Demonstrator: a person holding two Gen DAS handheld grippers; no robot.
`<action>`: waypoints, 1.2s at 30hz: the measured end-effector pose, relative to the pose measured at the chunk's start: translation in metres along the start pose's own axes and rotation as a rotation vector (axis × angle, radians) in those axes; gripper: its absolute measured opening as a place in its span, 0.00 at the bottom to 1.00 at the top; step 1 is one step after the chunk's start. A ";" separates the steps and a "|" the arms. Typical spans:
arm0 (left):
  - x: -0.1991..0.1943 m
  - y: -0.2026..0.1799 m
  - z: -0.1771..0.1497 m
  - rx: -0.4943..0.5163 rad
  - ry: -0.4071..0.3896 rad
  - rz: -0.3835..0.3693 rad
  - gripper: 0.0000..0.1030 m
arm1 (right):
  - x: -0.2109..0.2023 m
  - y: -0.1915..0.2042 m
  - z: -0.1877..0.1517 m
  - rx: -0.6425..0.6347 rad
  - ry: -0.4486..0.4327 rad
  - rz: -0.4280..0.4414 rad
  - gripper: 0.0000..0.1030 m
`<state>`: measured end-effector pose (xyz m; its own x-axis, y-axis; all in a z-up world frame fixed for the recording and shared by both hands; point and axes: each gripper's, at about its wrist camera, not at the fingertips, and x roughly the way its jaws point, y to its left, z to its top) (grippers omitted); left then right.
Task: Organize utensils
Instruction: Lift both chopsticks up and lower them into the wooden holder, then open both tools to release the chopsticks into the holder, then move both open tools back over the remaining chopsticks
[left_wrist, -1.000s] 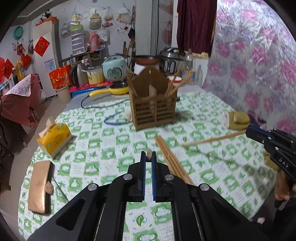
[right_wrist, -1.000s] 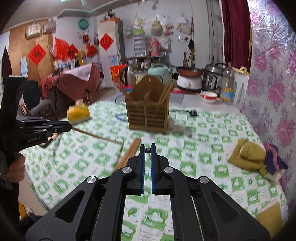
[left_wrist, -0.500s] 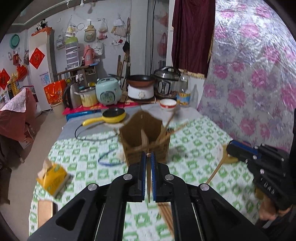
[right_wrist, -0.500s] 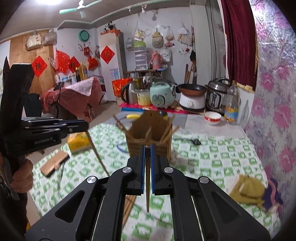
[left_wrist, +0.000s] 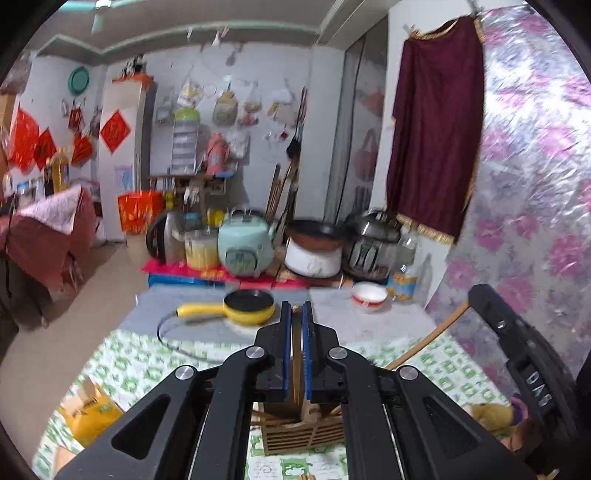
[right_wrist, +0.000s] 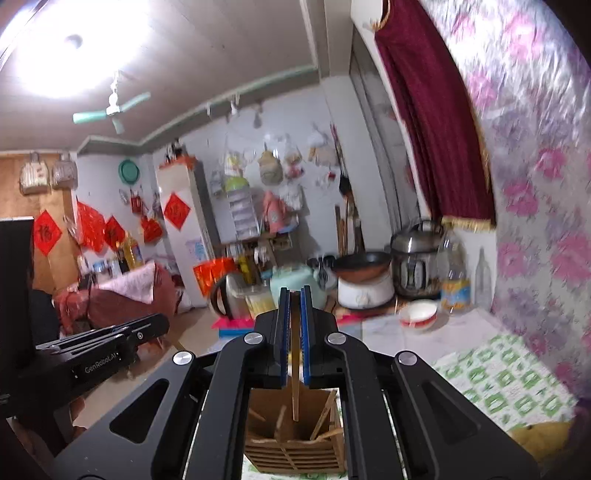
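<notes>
A: We find the right tool (right_wrist: 292, 334) clenched on a chopstick (right_wrist: 295, 391), tip hanging over the wooden holder (right_wrist: 295, 443) at lower centre.

B: The left tool (left_wrist: 294, 350) likewise grips a chopstick (left_wrist: 296, 373). Our concern: both descending together could collide or snag the holder's divider.

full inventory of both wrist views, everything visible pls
wooden utensil holder: 1, brown, on the table below both grippers, some chopsticks already inside
chopstick: 1 per gripper, wood, hanging over the holder
tablecloth: 1, green-white check
yellow pan: 1, far table end
red-white bowl: 1, right of the pan
tissue box: 1, yellow, table left
rice cooker: 1, mint green, on the back bench
wok: 1, dark, on a white pot
pressure cooker: 1, steel, back right
curtain: 1, maroon
left gripper: fingers shut on a chopstick
right gripper: fingers shut on a chopstick
</notes>
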<state>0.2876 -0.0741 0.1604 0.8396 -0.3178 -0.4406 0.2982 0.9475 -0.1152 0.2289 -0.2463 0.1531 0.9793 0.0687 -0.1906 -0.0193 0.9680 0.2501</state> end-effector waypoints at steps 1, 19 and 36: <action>0.009 0.003 -0.006 -0.005 0.025 -0.007 0.06 | 0.017 -0.003 -0.012 -0.001 0.050 0.009 0.06; 0.009 0.040 -0.031 -0.077 0.066 0.056 0.90 | 0.030 -0.010 -0.024 0.010 0.185 0.026 0.30; -0.010 0.073 -0.154 -0.033 0.199 0.185 0.95 | -0.048 -0.030 -0.094 -0.049 0.204 -0.068 0.65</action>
<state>0.2313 0.0038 0.0196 0.7717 -0.1292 -0.6228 0.1302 0.9905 -0.0441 0.1633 -0.2563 0.0654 0.9175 0.0452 -0.3951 0.0311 0.9823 0.1846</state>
